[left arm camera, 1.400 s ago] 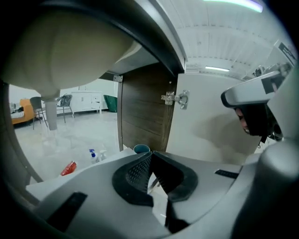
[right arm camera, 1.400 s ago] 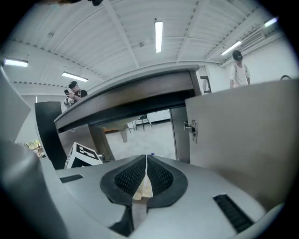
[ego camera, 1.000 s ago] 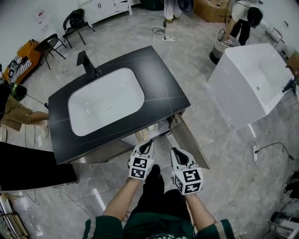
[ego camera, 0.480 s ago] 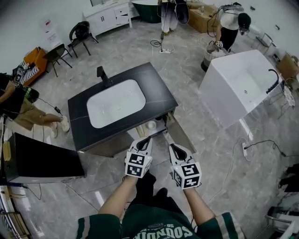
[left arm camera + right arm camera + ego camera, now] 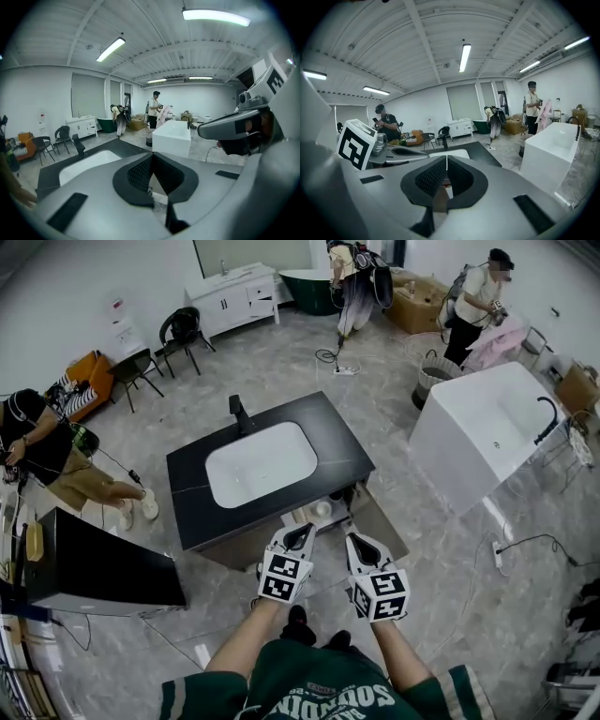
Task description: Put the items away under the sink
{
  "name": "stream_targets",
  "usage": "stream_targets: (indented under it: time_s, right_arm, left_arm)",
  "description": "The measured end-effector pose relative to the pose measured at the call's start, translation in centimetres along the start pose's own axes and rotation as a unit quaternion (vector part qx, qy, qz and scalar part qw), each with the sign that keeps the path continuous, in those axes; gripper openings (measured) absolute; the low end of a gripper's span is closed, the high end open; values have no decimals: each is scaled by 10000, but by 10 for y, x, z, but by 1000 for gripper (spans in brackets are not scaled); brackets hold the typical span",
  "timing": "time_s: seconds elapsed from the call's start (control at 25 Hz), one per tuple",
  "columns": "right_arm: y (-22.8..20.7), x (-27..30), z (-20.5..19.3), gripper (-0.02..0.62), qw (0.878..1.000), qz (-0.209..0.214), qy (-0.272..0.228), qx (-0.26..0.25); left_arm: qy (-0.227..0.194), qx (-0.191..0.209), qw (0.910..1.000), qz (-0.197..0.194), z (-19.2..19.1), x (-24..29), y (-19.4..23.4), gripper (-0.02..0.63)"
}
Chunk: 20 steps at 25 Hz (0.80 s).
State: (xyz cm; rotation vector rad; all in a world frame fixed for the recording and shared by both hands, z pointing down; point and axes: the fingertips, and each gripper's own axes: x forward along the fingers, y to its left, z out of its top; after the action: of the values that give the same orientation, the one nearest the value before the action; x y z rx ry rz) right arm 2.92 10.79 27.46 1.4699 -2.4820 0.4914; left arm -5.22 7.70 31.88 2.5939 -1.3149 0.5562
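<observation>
A black-topped vanity [image 5: 328, 442] with a white oval sink [image 5: 261, 463] and a black tap [image 5: 239, 412] stands ahead of me. Its cabinet door [image 5: 384, 521] hangs open at the front right, and a pale item [image 5: 322, 509] shows inside. My left gripper [image 5: 300, 532] and right gripper [image 5: 358, 543] are held side by side in front of the open cabinet, raised off the floor. Both are shut and hold nothing: the tips meet in the left gripper view [image 5: 151, 154] and the right gripper view [image 5: 446, 158].
A white bathtub [image 5: 492, 432] stands to the right, a black box [image 5: 103, 568] to the left. A cable and power strip [image 5: 499, 554] lie on the floor at right. Several people are around: one crouched at left [image 5: 47, 451], others at the back.
Both grippers and my head have risen away from the cabinet; the vanity now looks smaller and farther off. The jaws stayed shut and empty.
</observation>
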Motion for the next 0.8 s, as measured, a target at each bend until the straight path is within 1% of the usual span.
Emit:
stream_targets:
  time_s: [0.16, 0.32, 0.68, 0.8]
  right_arm:
    - [28, 15, 13, 41, 9999, -11, -69, -102]
    - [49, 25, 20, 41, 9997, 32, -76, -225]
    - [76, 45, 25, 41, 9996, -62, -99, -258]
    - [82, 49, 26, 41, 9995, -55, -78, -289]
  left_arm:
    - [-172, -51, 9998, -44, 8, -11, 26, 10]
    - [-254, -85, 9996, -83, 10, -17, 40, 11]
    - [-279, -69, 9990, -336, 4, -22, 61, 10]
    - [-237, -78, 9991, -354, -1, -26, 67, 10]
